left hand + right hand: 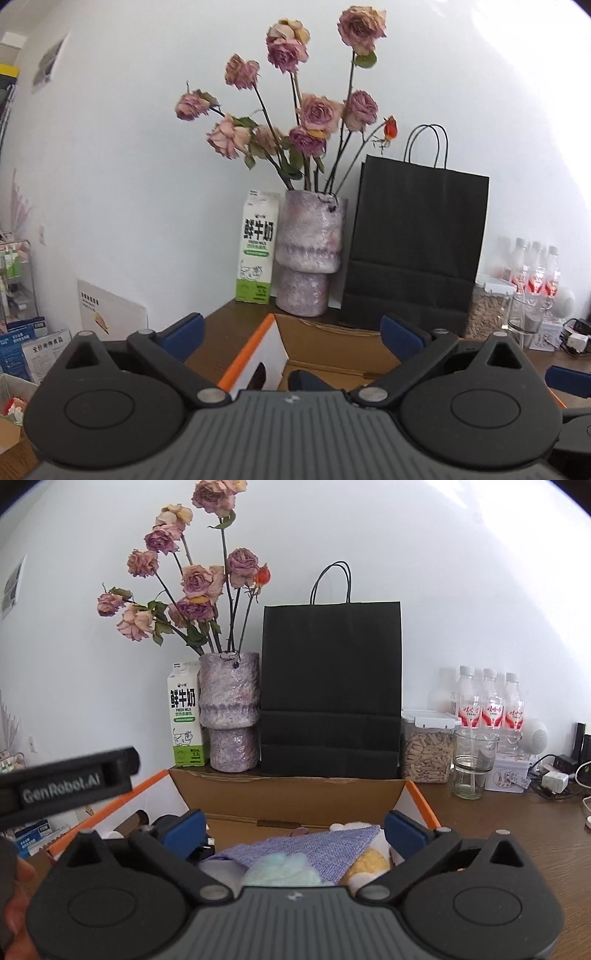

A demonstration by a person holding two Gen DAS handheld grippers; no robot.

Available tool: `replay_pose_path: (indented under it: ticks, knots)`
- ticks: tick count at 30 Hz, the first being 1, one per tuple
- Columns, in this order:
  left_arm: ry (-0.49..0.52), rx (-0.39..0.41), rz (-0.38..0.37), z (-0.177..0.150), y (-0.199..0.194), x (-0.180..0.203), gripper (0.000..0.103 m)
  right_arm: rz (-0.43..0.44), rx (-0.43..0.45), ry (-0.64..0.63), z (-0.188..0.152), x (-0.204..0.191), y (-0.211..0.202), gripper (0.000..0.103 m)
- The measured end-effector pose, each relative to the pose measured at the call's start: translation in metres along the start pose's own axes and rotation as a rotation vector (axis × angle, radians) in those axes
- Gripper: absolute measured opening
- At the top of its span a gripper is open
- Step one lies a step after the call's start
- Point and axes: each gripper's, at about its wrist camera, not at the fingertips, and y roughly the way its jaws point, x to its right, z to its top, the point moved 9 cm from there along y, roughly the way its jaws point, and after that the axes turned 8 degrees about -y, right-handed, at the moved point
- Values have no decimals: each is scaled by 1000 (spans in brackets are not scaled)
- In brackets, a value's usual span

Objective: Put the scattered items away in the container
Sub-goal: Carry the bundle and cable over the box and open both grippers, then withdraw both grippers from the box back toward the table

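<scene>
While both tools are held spread and empty, the box (pixel 288 794) is seen filled.
A purple cloth (pixel 314 849) is laid between the right tool's (pixel 295 829) pads; the left tool (pixel 291 332) is poised over the box.

Jaws: my right gripper (pixel 293 830) stands wide open, gripping nothing.
Box: the cardboard box (pixel 288 794) lies under my fingers.
Contents: lilac cloth (pixel 325 849) and yellow plush (pixel 369 862) inside the box.
Behind box: black paper bag (pixel 331 686), vase (pixel 229 709).

Behind the open box (pixel 288 794), vase (pixel 231 716) and black bag (pixel 330 686) block passage.
</scene>
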Motion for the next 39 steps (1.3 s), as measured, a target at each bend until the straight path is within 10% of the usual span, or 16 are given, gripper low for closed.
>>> replay_pose_path:
  ticks: [39]
  knots:
    - [118,-8,23,-14,-15,-5,103,-77,1,37,-5,17,-17,103]
